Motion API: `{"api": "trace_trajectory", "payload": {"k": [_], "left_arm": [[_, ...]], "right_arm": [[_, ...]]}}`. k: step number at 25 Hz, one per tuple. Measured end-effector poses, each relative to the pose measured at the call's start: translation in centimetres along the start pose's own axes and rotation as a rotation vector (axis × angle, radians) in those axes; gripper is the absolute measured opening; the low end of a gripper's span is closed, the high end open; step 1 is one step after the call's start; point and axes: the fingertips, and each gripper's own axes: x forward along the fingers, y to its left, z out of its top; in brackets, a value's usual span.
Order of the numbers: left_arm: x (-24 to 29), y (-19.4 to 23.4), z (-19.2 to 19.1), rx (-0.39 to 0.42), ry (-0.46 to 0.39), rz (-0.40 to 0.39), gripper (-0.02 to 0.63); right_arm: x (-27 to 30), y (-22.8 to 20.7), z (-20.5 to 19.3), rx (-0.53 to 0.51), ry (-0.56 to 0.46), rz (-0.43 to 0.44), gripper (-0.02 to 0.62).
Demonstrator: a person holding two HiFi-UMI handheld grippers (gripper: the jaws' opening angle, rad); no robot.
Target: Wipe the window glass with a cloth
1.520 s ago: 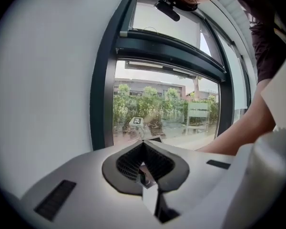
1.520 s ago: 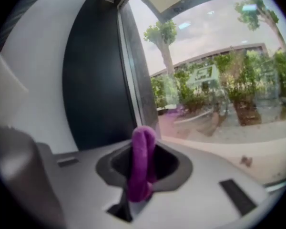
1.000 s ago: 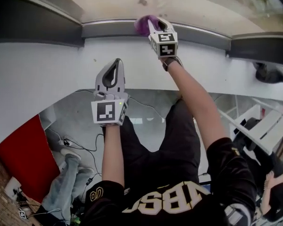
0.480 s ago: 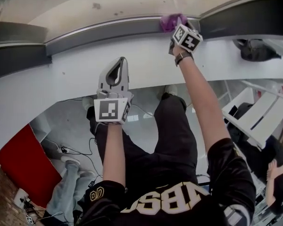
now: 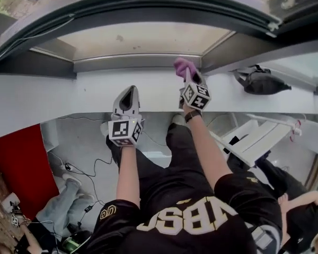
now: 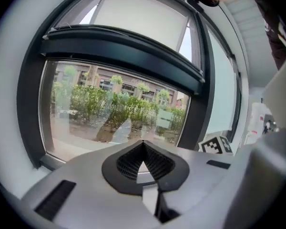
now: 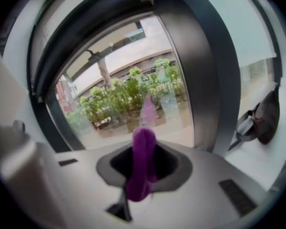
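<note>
Purple cloth (image 7: 142, 151): gripping it folded in the clamped right claw (image 5: 186, 74), leaving a wad past the tips as a rubbing pad, just short of the window glass (image 5: 138, 38) near the lower right corner of the window frame (image 5: 214, 54). Keeping the left claw (image 5: 129, 90) closed on nothing over the white sill (image 5: 53, 97), probably clear of the wiping path. Against half a second back, holding the wad off the frame's bottom rail, not pressing there.

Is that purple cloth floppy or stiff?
Probably floppy: the purple cloth bunches into a soft fold between the shut jaws of the right gripper. It seems light for its size, and would likely squash flat against the window glass.
</note>
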Motion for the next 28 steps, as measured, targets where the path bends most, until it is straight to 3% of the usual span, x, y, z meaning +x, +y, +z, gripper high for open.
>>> {"api": "trace_trajectory", "payload": {"k": [2,4,7,13,21,28], "left_arm": [[-0.8,-2.3,3.4,-0.062,-0.037,-0.018,0.018],[-2.5,-4.8,6.8,-0.062,-0.060,-0.070,0.018],[-5.7,-7.2,11.3,0.031,-0.074,-0.136,0.018],[-10.7,-5.5,18.7,0.126,-0.163,-0.166,0.018],[-14.3,-2.9,24.5,0.189,-0.240,-0.189,0.018],[-13.8,-1.0,25.7,0.195,-0.280,-0.179,0.018]], "right_arm": [[-4.7,3.2,3.1,0.001,-0.013,0.063,0.083],[-9.7,6.4,6.0,-0.006,-0.052,0.107,0.083],[-17.0,11.6,10.8,-0.048,-0.161,0.141,0.083],[-25.4,21.1,18.3,-0.201,-0.344,0.207,0.083],[-28.6,29.7,18.5,-0.232,-0.417,0.268,0.083],[-28.1,33.0,21.0,-0.407,-0.481,0.242,0.083]]}}
